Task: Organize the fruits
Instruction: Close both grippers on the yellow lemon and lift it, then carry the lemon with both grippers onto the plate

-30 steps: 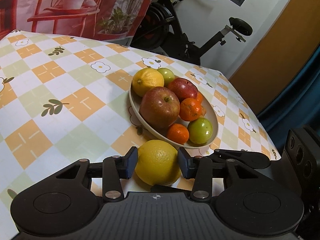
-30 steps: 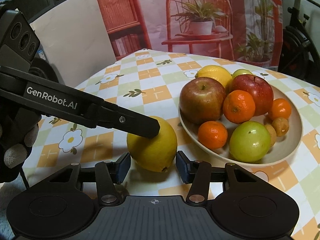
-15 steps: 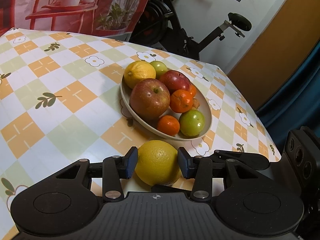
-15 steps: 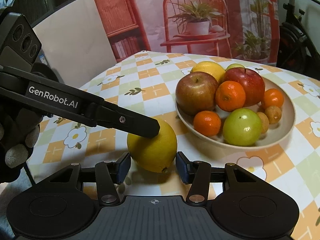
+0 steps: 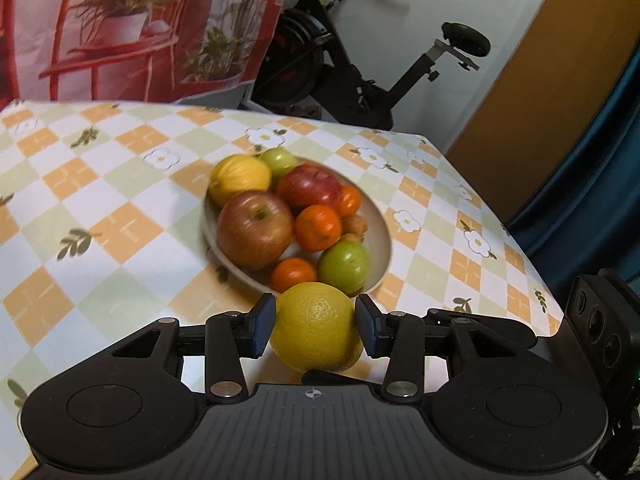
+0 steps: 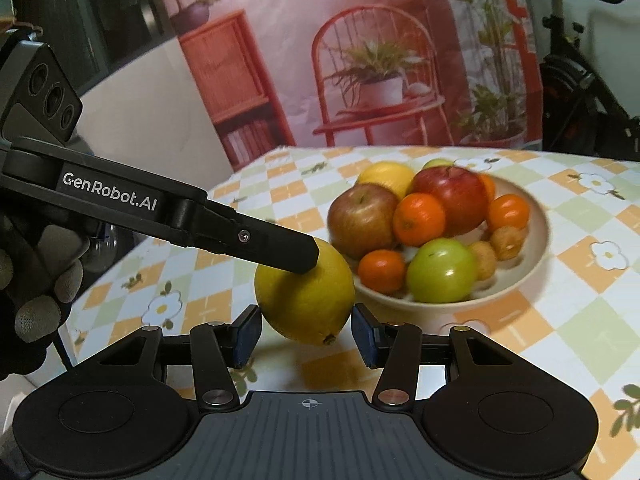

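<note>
- Left wrist view: the left gripper (image 5: 316,330) holds a yellow lemon (image 5: 316,332) between its 2 blue pads, which press on its sides. The lemon hangs just in front of a cream bowl (image 5: 382,240), likely headed there to join the other fruit: 2 red apples, a second lemon, green fruits and small oranges. The bowl sits on a surface (image 5: 80,200) with an orange, green and white checked cloth. An exercise bike (image 5: 360,64) stands behind.
- Right wrist view: the right gripper (image 6: 306,334) brackets the same lemon (image 6: 306,300) with narrow jaws; whether its pads touch, I cannot tell. It seems to steady the fruit. A gloved hand (image 6: 36,280) holds the left gripper. A printed backdrop (image 6: 360,60) hangs beyond.
</note>
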